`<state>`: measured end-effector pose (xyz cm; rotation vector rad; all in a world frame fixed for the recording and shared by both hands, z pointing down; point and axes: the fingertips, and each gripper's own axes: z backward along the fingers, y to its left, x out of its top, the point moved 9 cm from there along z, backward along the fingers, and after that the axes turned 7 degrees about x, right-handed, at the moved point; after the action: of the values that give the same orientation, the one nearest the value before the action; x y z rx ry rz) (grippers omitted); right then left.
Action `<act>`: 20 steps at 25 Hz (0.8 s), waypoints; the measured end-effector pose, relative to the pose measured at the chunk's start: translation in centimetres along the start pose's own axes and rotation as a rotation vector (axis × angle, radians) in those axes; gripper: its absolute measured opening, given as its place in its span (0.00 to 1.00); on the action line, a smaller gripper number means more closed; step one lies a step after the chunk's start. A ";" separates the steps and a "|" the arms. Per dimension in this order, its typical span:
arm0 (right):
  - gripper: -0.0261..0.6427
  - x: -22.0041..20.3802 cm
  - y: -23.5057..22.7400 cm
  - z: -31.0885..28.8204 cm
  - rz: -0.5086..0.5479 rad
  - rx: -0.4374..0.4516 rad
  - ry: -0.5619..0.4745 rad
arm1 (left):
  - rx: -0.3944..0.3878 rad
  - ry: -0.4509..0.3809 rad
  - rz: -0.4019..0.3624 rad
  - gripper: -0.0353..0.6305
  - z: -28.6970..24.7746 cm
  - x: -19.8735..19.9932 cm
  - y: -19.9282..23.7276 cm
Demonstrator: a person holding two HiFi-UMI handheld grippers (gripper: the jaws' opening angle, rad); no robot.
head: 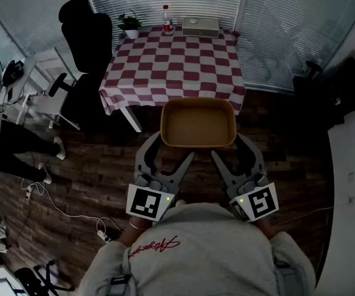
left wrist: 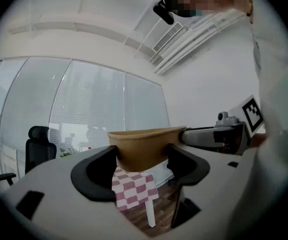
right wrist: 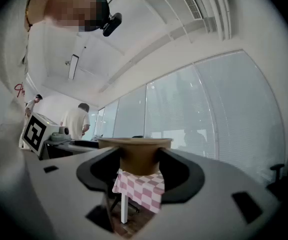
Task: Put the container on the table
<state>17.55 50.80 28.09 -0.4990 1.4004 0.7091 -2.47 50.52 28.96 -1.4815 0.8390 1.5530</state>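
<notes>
A tan, shallow, empty container hangs in the air over the wooden floor, just in front of the near edge of the table with its red-and-white checked cloth. My left gripper is shut on its near left corner, and my right gripper is shut on its near right corner. In the left gripper view the container sits between the dark jaws of the left gripper, with the table below and beyond. The right gripper view shows the container likewise wedged in the right gripper.
A small potted plant, a bottle and a pale flat box stand along the table's far edge. A black office chair is at the table's left. A person's legs and cables are at left.
</notes>
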 end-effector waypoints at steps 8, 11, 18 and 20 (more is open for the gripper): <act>0.40 0.2 0.6 -0.9 0.003 -0.003 0.014 | -0.004 -0.003 0.004 0.54 0.2 0.0 1.0; 0.40 0.2 0.7 -1.2 -0.003 -0.009 0.017 | -0.007 -0.004 0.009 0.54 0.1 0.0 1.4; 0.40 0.0 1.4 -1.7 -0.012 -0.015 0.034 | -0.020 0.002 0.014 0.54 0.4 -0.2 2.2; 0.40 -0.2 1.6 -1.6 -0.017 -0.026 0.037 | -0.025 0.003 0.014 0.54 0.6 -0.3 2.3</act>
<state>15.25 50.76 28.23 -0.5461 1.4212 0.7078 -4.75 49.98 29.17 -1.4992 0.8363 1.5777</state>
